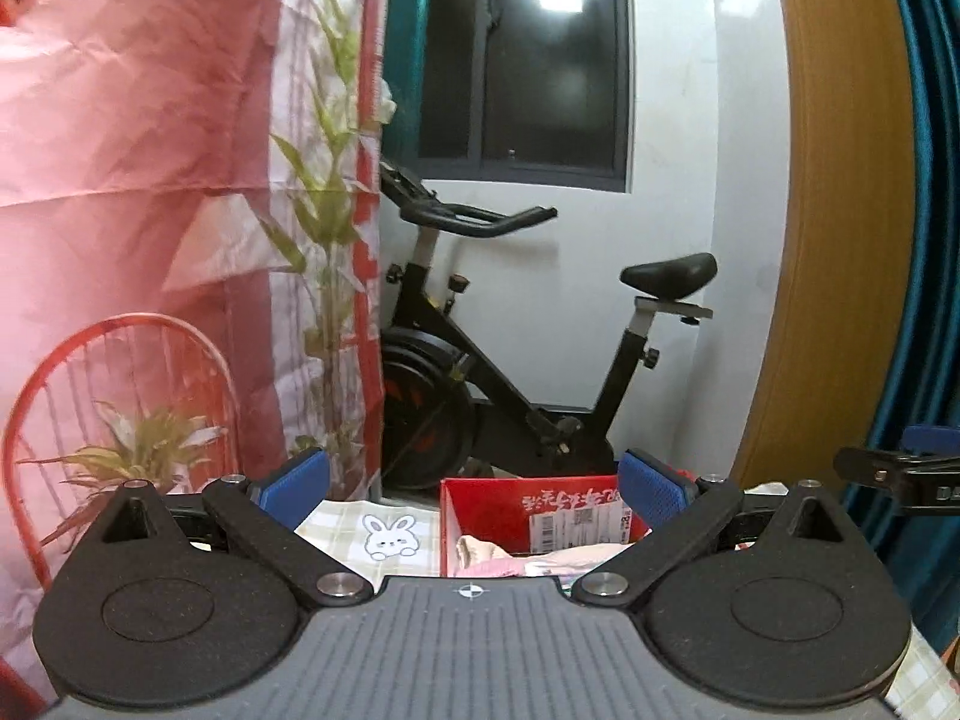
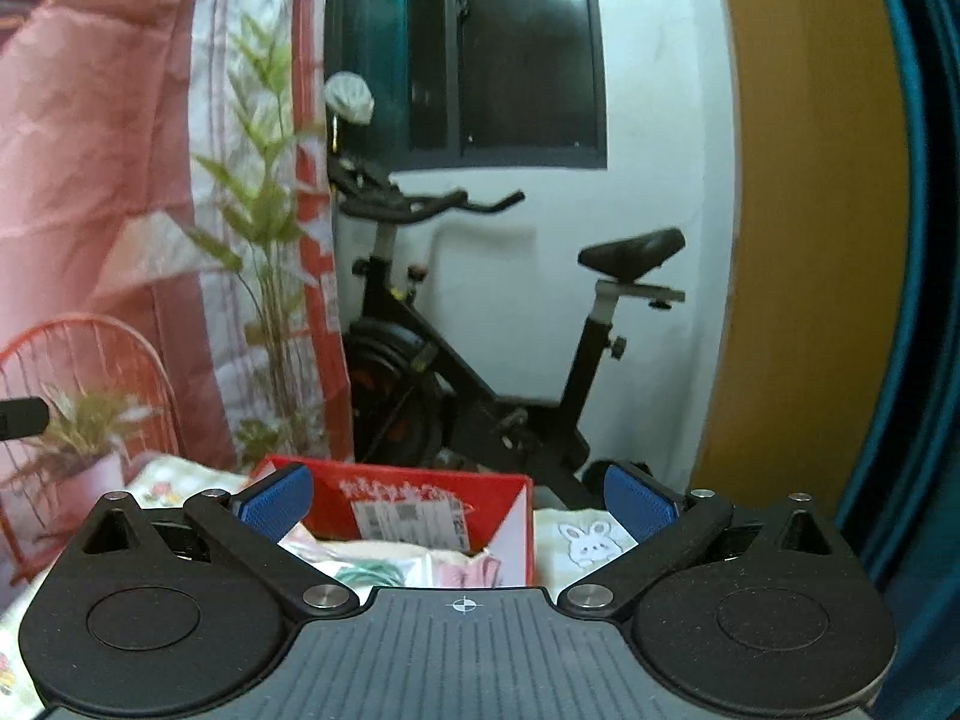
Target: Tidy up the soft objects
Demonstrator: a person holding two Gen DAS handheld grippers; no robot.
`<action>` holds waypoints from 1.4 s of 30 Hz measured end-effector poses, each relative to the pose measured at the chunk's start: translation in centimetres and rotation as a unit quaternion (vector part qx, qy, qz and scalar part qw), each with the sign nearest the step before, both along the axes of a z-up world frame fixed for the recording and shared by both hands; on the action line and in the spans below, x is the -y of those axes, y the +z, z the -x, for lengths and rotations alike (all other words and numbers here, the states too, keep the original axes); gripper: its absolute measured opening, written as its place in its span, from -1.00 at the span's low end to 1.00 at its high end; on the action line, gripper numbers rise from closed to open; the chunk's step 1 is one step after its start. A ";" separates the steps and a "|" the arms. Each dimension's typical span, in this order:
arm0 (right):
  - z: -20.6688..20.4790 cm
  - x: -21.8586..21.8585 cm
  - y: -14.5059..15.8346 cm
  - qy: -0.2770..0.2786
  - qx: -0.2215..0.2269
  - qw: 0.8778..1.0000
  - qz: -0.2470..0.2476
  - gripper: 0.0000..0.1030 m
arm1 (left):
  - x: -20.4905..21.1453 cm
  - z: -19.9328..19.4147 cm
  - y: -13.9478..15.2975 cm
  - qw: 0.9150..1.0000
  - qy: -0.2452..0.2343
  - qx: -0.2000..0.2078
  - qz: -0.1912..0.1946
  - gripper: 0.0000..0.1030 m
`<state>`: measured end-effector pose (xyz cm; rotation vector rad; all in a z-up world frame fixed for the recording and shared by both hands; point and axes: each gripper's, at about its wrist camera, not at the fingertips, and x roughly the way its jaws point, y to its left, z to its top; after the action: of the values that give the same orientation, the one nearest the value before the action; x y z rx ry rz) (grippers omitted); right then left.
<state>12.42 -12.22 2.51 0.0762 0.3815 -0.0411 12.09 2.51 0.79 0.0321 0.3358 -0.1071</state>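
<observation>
A red cardboard box stands on a checked cloth with a rabbit print. Inside it lie soft pink and white cloth pieces, partly hidden behind each gripper body. My left gripper is open, raised above and behind the box, with nothing between its blue pads. My right gripper is also open and empty, its blue pads spread wide above the box. The right gripper's tip shows at the right edge of the left wrist view.
A black exercise bike stands against the white wall under a dark window. A pink printed backdrop hangs at the left. A wooden panel and blue curtain stand at the right.
</observation>
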 end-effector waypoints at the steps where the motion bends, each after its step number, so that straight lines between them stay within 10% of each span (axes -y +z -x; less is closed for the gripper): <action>1: 0.5 0.0 0.4 0.006 0.001 1.000 -0.004 0.99 | 0.1 0.3 0.2 1.000 0.006 -0.003 -0.003 1.00; 42: 7.4 -0.2 2.7 -0.023 0.037 0.999 -0.014 0.99 | 0.7 5.7 1.6 0.999 0.018 0.012 -0.030 1.00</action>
<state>5.02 -11.98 5.25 0.1138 0.3069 -0.0784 6.42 1.82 2.42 0.0864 0.3152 -0.0618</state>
